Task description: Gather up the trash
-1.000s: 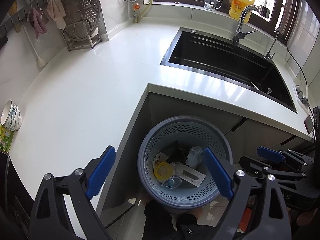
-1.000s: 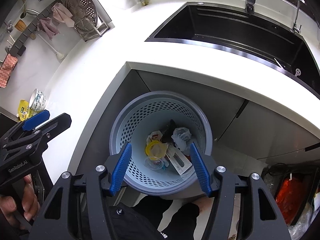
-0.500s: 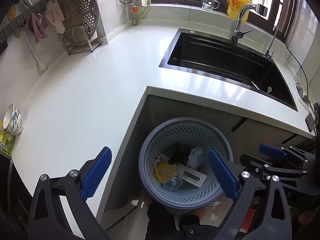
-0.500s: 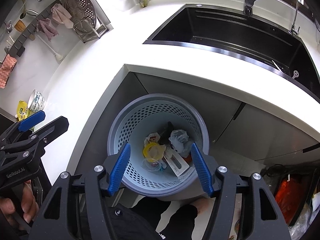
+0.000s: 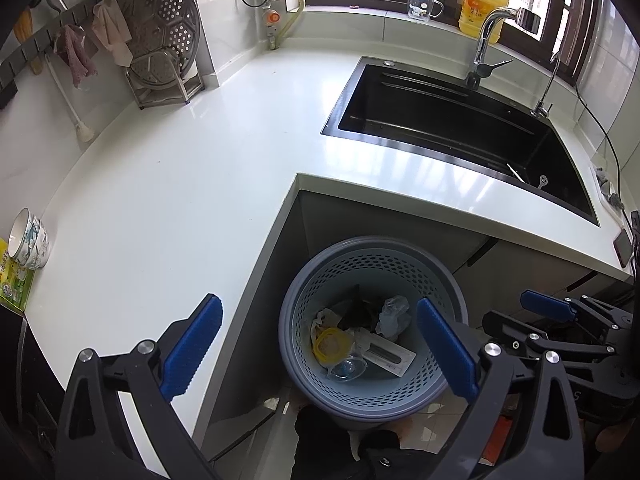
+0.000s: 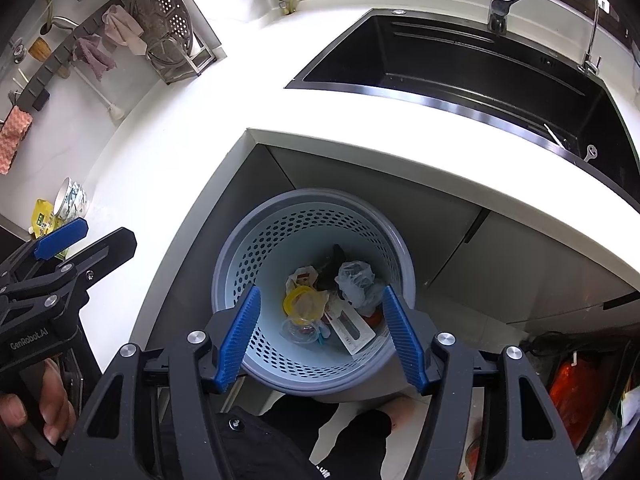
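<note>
A grey perforated trash basket [image 5: 448, 280] stands on the floor in the inner corner of the white L-shaped counter [image 5: 160, 200]; it also shows in the right wrist view [image 6: 404, 260]. Inside lie a yellow lid [image 5: 332, 345], a crumpled clear bag [image 5: 394, 312], a white flat packet [image 5: 390, 358] and other scraps. My left gripper [image 5: 318, 346] is open and empty, high above the basket and counter edge. My right gripper [image 6: 320, 340] is open and empty, above the basket's near rim.
A black sink [image 5: 452, 128] with a tap [image 5: 486, 40] is set in the counter at the right. A steamer rack [image 5: 164, 56] stands at the back left. Stacked bowls [image 5: 30, 238] sit at the left edge. A yellow detergent bottle [image 5: 482, 8] is on the sill.
Both grippers have risen and drawn back a little from the basket, which looks smaller. Both stay open and empty. The trash in the basket has not moved.
</note>
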